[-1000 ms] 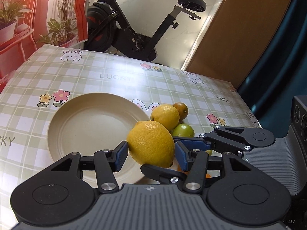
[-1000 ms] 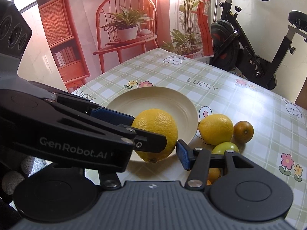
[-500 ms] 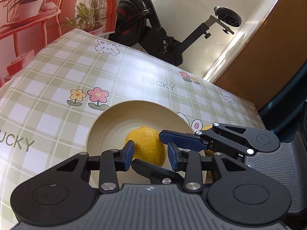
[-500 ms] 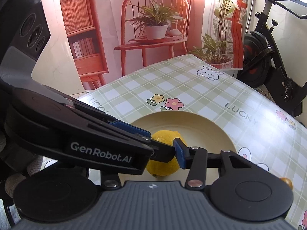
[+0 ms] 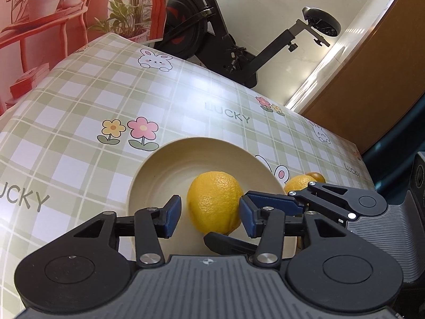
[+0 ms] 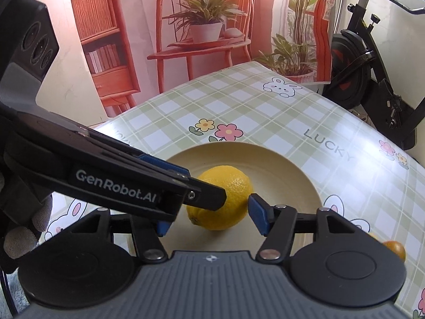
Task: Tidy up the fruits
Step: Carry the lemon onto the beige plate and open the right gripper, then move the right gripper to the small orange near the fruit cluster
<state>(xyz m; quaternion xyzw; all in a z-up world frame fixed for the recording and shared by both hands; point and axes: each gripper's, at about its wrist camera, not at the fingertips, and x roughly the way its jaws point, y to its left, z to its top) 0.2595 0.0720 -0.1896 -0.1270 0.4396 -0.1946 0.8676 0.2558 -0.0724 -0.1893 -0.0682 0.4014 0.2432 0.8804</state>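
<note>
Both sets of jaws are standing open around the same fruit, and both have just been opening: the left gripper (image 5: 209, 214) is showing a clear gap between its blue pads and the large lemon (image 5: 214, 202), and the right gripper (image 6: 209, 216) is likewise straddling the large lemon with its right pad just clear of the peel. Neither is squeezing it, so the fruit is resting on its own.

Going from biggest to smallest: the checked tablecloth (image 5: 79, 101), printed with rabbits and flowers, is covering the table; an exercise bike (image 5: 225, 34) is standing beyond its far edge. The beige plate (image 5: 159, 164) is sitting near the front, and the large lemon is lying inside it, toward its near side. To the right, off the plate, a second lemon (image 5: 297, 180) and a small orange fruit (image 5: 317, 176) are waiting on the cloth, almost touching each other.

This looks like the release step of placing the first fruit. Doing it well probably means widening the jaws a little further before backing out, then withdrawing along the finger line rather than sideways, since a pad brushing the rounded peel could be rolling the lemon toward the rim. The two grippers are overlapping closely, so one should be pulling away first.
</note>
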